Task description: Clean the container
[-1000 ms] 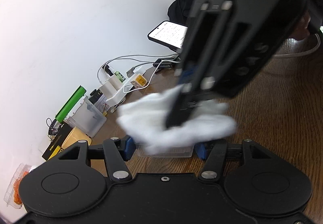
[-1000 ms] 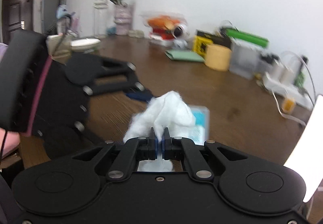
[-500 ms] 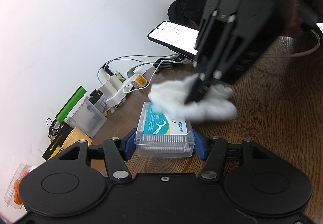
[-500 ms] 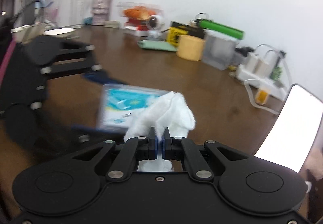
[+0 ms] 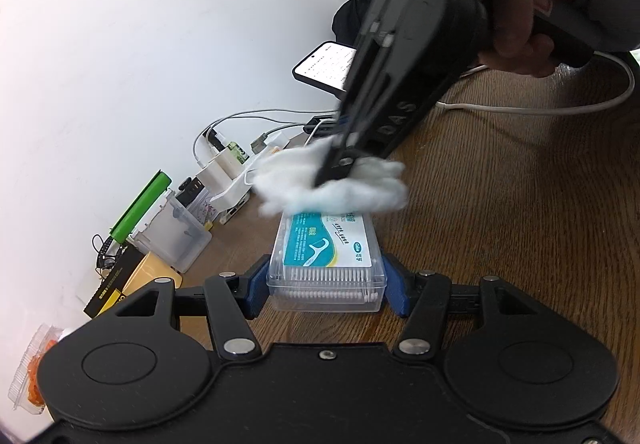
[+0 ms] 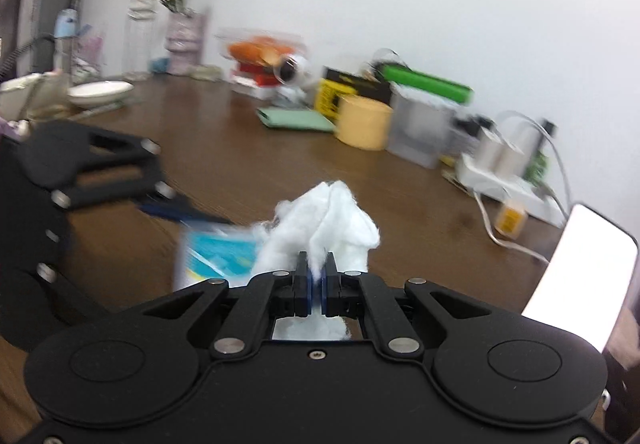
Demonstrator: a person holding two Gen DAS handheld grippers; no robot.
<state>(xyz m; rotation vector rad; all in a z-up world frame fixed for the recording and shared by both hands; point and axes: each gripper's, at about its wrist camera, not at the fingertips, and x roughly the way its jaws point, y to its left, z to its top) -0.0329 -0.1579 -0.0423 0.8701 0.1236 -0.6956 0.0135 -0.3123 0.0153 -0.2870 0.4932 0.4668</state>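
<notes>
A clear plastic container [image 5: 327, 268] of floss picks, with a teal label on its lid, lies flat on a brown wooden table [image 5: 500, 204]. The left gripper [image 5: 326, 286] clamps it from both sides, its blue pads [image 5: 256, 286] pressed against the container's two short ends. At the far end of the container, the right gripper [image 5: 334, 174], held by a person's hand [image 5: 528, 4], comes down at a slant with its jaws squeezed together on a wad of white tissue [image 5: 332, 188]. The tissue covers the far edge of the lid and seems to touch it, though blur makes the contact hard to confirm. Beyond the container, a lit phone [image 5: 324, 66] stands propped near the white wall, with a white power strip [image 5: 228, 180] and tangled cables left of the phone. Further left of the container along the wall sit a frosted plastic box [image 5: 176, 240], a green tube [image 5: 140, 210] and a yellow cup [image 5: 150, 278].
</notes>
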